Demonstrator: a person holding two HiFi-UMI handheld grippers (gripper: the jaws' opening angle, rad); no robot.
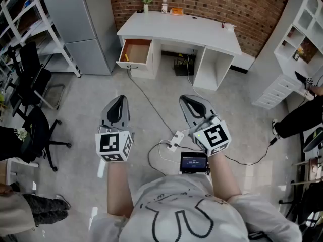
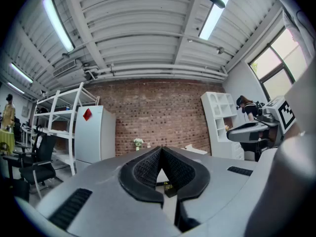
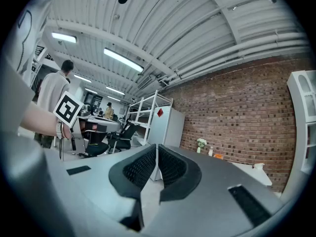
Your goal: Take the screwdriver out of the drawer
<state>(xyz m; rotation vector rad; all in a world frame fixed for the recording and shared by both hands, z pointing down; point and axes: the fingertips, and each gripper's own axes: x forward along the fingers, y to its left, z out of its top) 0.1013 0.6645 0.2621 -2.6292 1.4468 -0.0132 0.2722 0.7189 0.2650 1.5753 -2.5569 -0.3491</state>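
Observation:
The white desk (image 1: 181, 29) stands far ahead against the brick wall, and its top left drawer (image 1: 132, 63) is pulled open. A small yellow-handled tool, probably the screwdriver (image 1: 126, 58), lies at the drawer's left side. Both grippers hang over the floor, well short of the desk. My left gripper (image 1: 120, 99) is shut and empty, its pads (image 2: 148, 168) meeting at the tip. My right gripper (image 1: 187, 100) is shut too, with nothing between its pads (image 3: 170, 166). Both point towards the desk.
A grey cabinet (image 1: 83, 24) and a white shelf rack (image 1: 30, 24) stand left of the desk. Black office chairs (image 1: 38, 120) sit at the left. A power strip (image 1: 175, 139) and cables lie on the floor. At the right are a white bookcase (image 1: 298, 39) and a person (image 1: 303, 117).

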